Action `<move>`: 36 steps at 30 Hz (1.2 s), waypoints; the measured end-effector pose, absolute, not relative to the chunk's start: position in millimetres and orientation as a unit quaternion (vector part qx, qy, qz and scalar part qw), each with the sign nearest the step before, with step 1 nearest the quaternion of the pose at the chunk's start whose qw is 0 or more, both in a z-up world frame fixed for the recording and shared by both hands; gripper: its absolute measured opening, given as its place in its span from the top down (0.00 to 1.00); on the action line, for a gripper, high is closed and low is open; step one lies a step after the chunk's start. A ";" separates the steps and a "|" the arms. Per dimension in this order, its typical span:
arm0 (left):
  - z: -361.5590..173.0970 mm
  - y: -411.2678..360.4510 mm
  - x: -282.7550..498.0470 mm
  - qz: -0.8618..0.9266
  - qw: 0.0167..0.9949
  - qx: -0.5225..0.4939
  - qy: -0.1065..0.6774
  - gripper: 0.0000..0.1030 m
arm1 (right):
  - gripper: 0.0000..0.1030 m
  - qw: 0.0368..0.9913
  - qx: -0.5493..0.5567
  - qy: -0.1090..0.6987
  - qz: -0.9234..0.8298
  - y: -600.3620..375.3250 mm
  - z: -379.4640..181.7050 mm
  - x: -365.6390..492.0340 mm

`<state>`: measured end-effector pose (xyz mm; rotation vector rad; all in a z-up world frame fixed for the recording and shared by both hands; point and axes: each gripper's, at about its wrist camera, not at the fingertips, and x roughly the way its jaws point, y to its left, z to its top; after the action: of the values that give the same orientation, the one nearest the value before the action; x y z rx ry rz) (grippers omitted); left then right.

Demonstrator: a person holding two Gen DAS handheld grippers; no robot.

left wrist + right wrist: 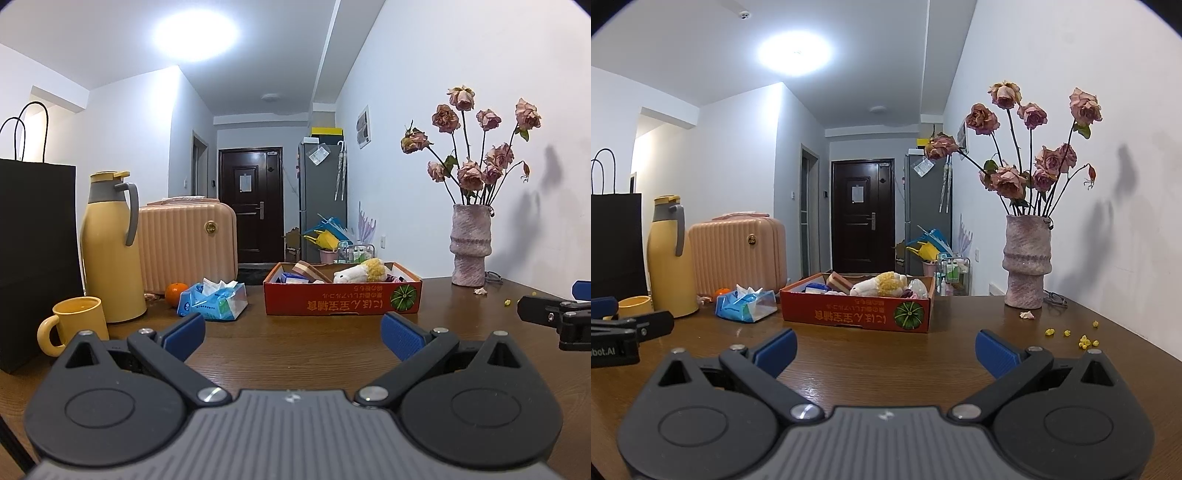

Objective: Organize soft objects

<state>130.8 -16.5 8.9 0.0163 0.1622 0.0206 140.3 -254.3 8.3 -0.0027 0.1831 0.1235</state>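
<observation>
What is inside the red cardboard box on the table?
The red box holds a white and yellow plush toy, a brown striped block and a blue and white packet. Its front wall hides everything lower down.

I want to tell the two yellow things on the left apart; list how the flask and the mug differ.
The flask is tall and narrow; the mug is short and squat. The flask is closed with a lid and has a grey handle and collar; the mug is open-topped and its handle is yellow. The mug stands nearer the left gripper than the flask. Both are yellow, upright and on the table.
</observation>
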 end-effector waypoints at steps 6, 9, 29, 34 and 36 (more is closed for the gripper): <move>9.3 -17.9 128.4 0.009 0.997 0.009 0.079 0.00 | 0.00 0.994 -0.002 0.091 0.062 -254.2 8.2 140.2; 9.5 -18.1 128.1 0.008 0.997 0.009 0.078 0.00 | 0.00 0.994 -0.002 0.091 0.062 -254.0 8.2 140.3; 9.2 -18.6 125.8 0.006 0.997 0.009 0.075 0.00 | 0.00 0.994 -0.006 0.088 0.065 -247.7 11.1 137.1; 9.0 -20.0 124.9 0.005 0.997 0.009 0.074 0.00 | 0.00 0.994 -0.006 0.088 0.065 -247.9 10.7 137.2; 8.8 -21.2 124.4 0.005 0.997 0.010 0.073 0.00 | 0.00 0.994 -0.006 0.089 0.065 -248.1 10.6 137.0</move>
<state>124.4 -21.2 8.8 0.0192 0.1465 0.0099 137.0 -248.1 10.6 -0.0115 0.1777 0.1305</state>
